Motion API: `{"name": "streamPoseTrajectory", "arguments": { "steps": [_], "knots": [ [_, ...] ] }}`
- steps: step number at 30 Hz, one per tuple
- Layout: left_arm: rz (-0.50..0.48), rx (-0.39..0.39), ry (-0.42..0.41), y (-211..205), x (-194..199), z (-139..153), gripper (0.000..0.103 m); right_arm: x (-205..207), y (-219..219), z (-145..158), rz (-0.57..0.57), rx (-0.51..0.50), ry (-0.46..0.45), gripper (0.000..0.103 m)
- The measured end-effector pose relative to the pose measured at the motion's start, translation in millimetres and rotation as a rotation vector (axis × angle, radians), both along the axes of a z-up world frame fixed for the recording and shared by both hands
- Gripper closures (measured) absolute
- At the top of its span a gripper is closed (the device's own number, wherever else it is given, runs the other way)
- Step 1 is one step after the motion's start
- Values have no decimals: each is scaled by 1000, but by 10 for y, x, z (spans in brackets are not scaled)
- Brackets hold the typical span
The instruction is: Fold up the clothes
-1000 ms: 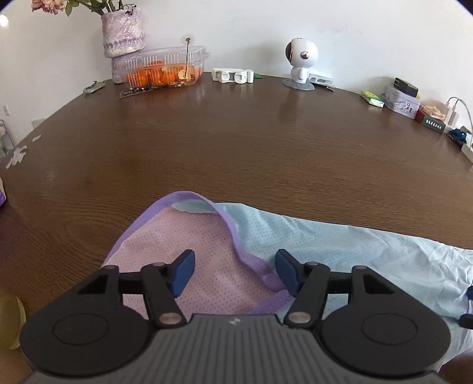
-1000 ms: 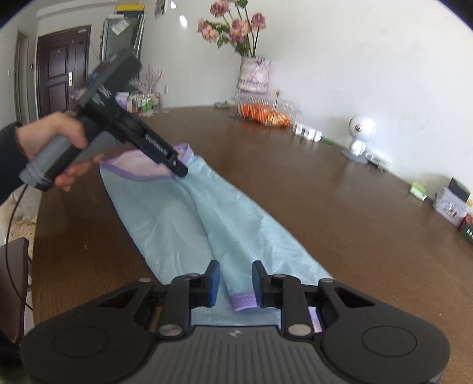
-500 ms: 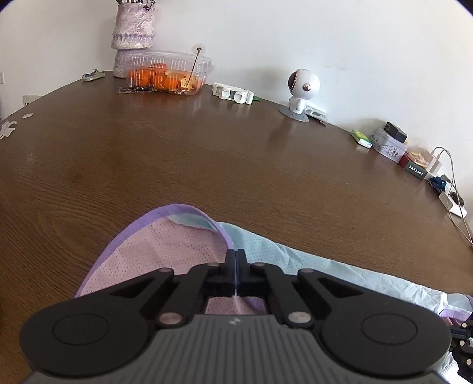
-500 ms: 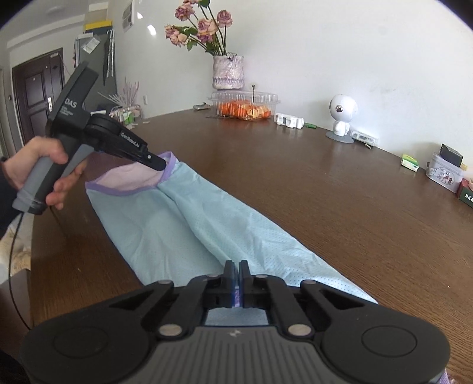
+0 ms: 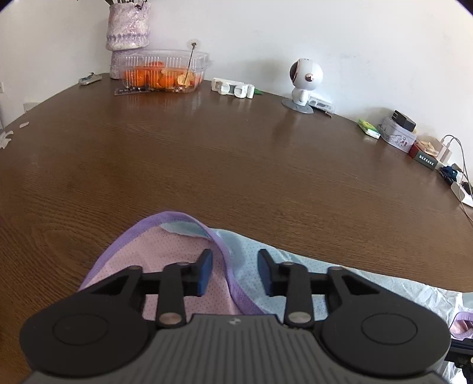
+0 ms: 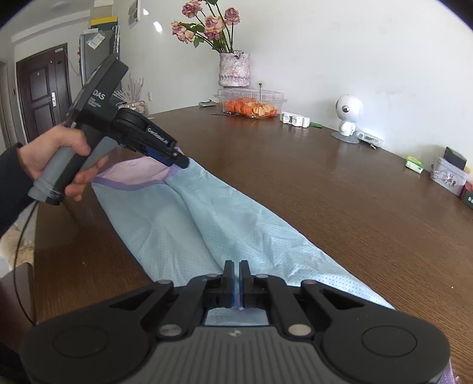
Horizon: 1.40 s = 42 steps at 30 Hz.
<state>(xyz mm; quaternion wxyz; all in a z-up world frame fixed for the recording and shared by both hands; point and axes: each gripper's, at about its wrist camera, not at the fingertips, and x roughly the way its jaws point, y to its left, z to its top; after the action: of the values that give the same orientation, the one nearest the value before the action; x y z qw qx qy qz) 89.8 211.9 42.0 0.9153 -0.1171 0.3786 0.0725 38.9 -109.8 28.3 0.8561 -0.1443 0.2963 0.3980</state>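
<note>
Light blue mesh trousers (image 6: 207, 224) with a purple waistband (image 5: 224, 265) and a pink inside lie lengthwise on the brown table (image 5: 207, 147). My left gripper (image 5: 235, 271) is at the waistband end. Its jaws are opening, and the purple band runs between the pads without being pressed. From the right wrist view, a hand (image 6: 59, 147) holds that left gripper (image 6: 177, 159) at the waistband. My right gripper (image 6: 236, 283) is shut on the trousers' leg end, with blue cloth and a purple hem pinched between its pads.
Along the far edge stand a vase (image 5: 128, 26), a clear box of oranges (image 5: 165, 72), a white clip-like item (image 5: 233, 88) and a small white robot figure (image 5: 304, 79). Small boxes (image 5: 399, 133) and a charger with cables (image 5: 452, 165) sit at the right.
The left jaws stood wide a second ago, closed on the waistband half a second ago, and now stand apart again. The right jaws closed on the leg end and stay closed.
</note>
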Motion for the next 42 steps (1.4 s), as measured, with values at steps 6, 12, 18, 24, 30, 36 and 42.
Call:
{"name": "streamPoseTrajectory", "arguments": {
  "steps": [6, 12, 18, 24, 30, 36, 42],
  "knots": [
    [30, -70, -43, 90, -63, 51, 101, -29, -16, -23, 31, -13, -3, 81],
    [39, -87, -56, 133, -94, 199, 101, -5, 49, -59, 11, -42, -31, 98],
    [51, -84, -42, 165, -65, 213, 101, 42, -107, 132, -35, 80, -13, 103],
    [44, -62, -3, 160, -127, 142, 101, -47, -206, 244, 6, 101, 8, 103],
    [55, -56, 39, 184, -219, -24, 101, -96, -136, 55, 30, 35, 39, 103],
    [45, -31, 32, 173, -278, -11, 99, -179, -116, 31, 60, 18, 32, 103],
    [63, -26, 29, 202, -329, 45, 99, -168, -210, 67, 47, 52, 46, 103]
  ]
}}
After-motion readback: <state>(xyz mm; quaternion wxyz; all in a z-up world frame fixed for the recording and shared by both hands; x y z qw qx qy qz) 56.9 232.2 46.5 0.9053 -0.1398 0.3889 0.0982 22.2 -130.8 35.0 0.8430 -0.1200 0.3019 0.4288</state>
